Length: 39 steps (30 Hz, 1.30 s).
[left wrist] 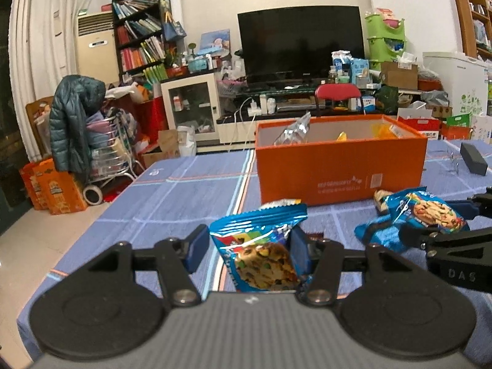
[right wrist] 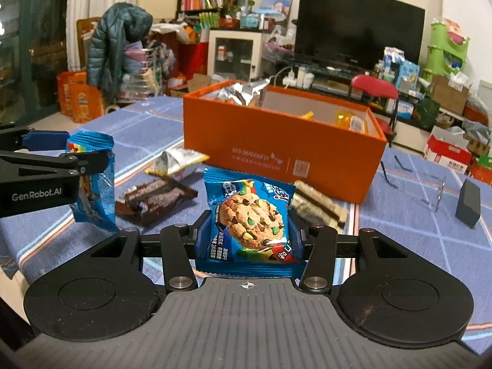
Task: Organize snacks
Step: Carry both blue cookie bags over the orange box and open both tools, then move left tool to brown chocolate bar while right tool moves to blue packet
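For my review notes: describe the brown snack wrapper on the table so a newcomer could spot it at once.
Start at the big orange box on the blue checked tablecloth. In front of its near left corner, loose snacks lie on the cloth; the brown wrapper is the flat one furthest left. It is the only dark brown pack, beside a silver and yellow packet, while the cookie packs are bright blue.

Box interior [left wrist: 323, 132] mostly hidden; black block [left wrist: 475, 158] unidentifiable
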Motion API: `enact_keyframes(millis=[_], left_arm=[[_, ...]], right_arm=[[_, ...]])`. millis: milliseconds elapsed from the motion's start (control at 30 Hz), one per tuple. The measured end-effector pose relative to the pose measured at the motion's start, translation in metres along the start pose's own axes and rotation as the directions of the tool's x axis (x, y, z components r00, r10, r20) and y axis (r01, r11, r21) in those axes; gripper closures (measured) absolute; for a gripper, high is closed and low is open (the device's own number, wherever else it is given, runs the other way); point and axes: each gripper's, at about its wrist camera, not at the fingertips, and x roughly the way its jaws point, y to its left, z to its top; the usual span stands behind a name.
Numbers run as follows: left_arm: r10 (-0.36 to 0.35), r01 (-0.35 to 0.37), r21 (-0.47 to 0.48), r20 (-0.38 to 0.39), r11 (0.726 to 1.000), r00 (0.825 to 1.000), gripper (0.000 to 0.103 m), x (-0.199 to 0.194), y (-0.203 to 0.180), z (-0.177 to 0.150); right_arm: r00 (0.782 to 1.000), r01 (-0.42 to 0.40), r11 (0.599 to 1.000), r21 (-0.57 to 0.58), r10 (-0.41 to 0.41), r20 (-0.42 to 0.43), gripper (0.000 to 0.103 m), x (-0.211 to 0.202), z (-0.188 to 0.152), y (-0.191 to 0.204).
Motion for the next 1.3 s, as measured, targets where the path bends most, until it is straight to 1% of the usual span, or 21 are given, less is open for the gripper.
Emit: enact_keyframes(millis=[133, 200, 300, 400, 467, 533, 633, 700, 733, 767, 800, 833, 867, 900, 967, 1000, 1033, 1067, 1167, 1233, 1300], left_arm=[[-0.033, 0.032, 0.026, 0.047, 0.999, 0.998, 0.048, 0.003, -0.002, 0.023], [-0.05, 0.049, 0.02, 0.064, 0.999, 0.997, 0.048, 0.007, -0.002, 0.037], [-0.093, 0.093, -0.002, 0.088, 0.996, 0.992, 0.048, 0.017, -0.001, 0.066], [-0.124, 0.126, -0.011, 0.121, 0.992, 0.985, 0.048, 0.033, -0.001, 0.101], [-0.128, 0.129, 0.005, 0.145, 0.992, 0.981, 0.048, 0.048, -0.007, 0.125], [-0.141, 0.144, -0.005, 0.15, 0.99, 0.979, 0.048, 0.069, -0.014, 0.149], [-0.197, 0.203, -0.038, 0.126, 0.978, 0.972, 0.048, 0.105, -0.026, 0.176], [-0.209, 0.212, -0.026, 0.092, 0.977, 0.974, 0.048, 0.13, -0.04, 0.186], [-0.218, 0.219, -0.01, 0.077, 0.976, 0.973, 0.046, 0.143, -0.047, 0.187], [-0.237, 0.237, 0.01, 0.059, 0.972, 0.97, 0.044, 0.155, -0.054, 0.187], [-0.238, 0.237, 0.024, 0.05, 0.971, 0.97, 0.031, 0.164, -0.057, 0.186], [-0.215, 0.213, 0.034, 0.051, 0.976, 0.975, 0.014, 0.168, -0.059, 0.185], [-0.193, 0.192, 0.034, 0.063, 0.981, 0.979, 0.009, 0.167, -0.058, 0.183], [-0.183, 0.182, 0.03, 0.086, 0.983, 0.979, 0.002, 0.161, -0.053, 0.183], [-0.198, 0.197, 0.021, 0.129, 0.98, 0.972, 0.001, 0.148, -0.04, 0.183], [-0.199, 0.198, 0.018, 0.136, 0.98, 0.971, 0.001, 0.141, -0.034, 0.182], [-0.193, 0.193, 0.013, 0.138, 0.981, 0.971, 0.001, 0.133, -0.025, 0.181], [-0.186, 0.187, 0.008, 0.141, 0.982, 0.972, 0.001, 0.123, -0.016, 0.177], [-0.17, 0.17, 0.009, 0.119, 0.985, 0.978, 0.001, 0.098, 0.01, 0.155], [-0.146, 0.145, 0.019, 0.086, 0.989, 0.986, 0.001, 0.082, 0.024, 0.131], [-0.122, 0.12, 0.031, 0.061, 0.992, 0.991, 0.001, 0.072, 0.034, 0.108]], right_arm=[[1.0, -0.001, 0.999, 0.036, 0.0, 0.024, 0.069, -0.005, 0.014, -0.009], [0.999, 0.011, 0.999, 0.039, -0.012, 0.039, 0.069, -0.007, 0.022, -0.013], [0.998, 0.021, 0.998, 0.057, -0.024, 0.055, 0.069, -0.006, 0.038, -0.025], [0.997, 0.017, 0.997, 0.081, -0.023, 0.072, 0.069, 0.001, 0.065, -0.043], [0.997, 0.021, 0.996, 0.083, -0.027, 0.076, 0.069, 0.014, 0.09, -0.055], [0.996, 0.032, 0.996, 0.083, -0.039, 0.082, 0.069, 0.03, 0.115, -0.066], [0.996, 0.048, 0.995, 0.088, -0.054, 0.066, 0.069, 0.062, 0.149, -0.079], [0.998, 0.057, 0.994, 0.093, -0.059, 0.02, 0.069, 0.09, 0.165, -0.085], [0.998, 0.059, 0.994, 0.092, -0.058, -0.013, 0.068, 0.105, 0.17, -0.088], [0.998, 0.056, 0.994, 0.094, -0.053, -0.037, 0.066, 0.116, 0.173, -0.09], [0.997, 0.063, 0.993, 0.101, -0.059, -0.042, 0.062, 0.125, 0.175, -0.093], [0.996, 0.083, 0.991, 0.102, -0.08, -0.041, 0.05, 0.128, 0.176, -0.095], [0.995, 0.101, 0.99, 0.102, -0.098, -0.036, 0.044, 0.128, 0.176, -0.097], [0.995, 0.101, 0.989, 0.11, -0.1, -0.017, 0.043, 0.123, 0.175, -0.099], [0.994, 0.103, 0.989, 0.109, -0.105, 0.014, 0.043, 0.111, 0.172, -0.1], [0.992, 0.114, 0.988, 0.105, -0.118, 0.035, 0.043, 0.101, 0.168, -0.1], [0.991, 0.115, 0.988, 0.102, -0.121, 0.055, 0.042, 0.09, 0.162, -0.099], [0.99, 0.11, 0.989, 0.101, -0.117, 0.072, 0.037, 0.078, 0.156, -0.099], [0.99, 0.087, 0.989, 0.116, -0.099, 0.102, 0.028, 0.04, 0.123, -0.092], [0.992, 0.079, 0.99, 0.119, -0.09, 0.092, 0.028, 0.019, 0.095, -0.082], [0.993, 0.079, 0.99, 0.118, -0.088, 0.078, 0.028, 0.006, 0.07, -0.071]])
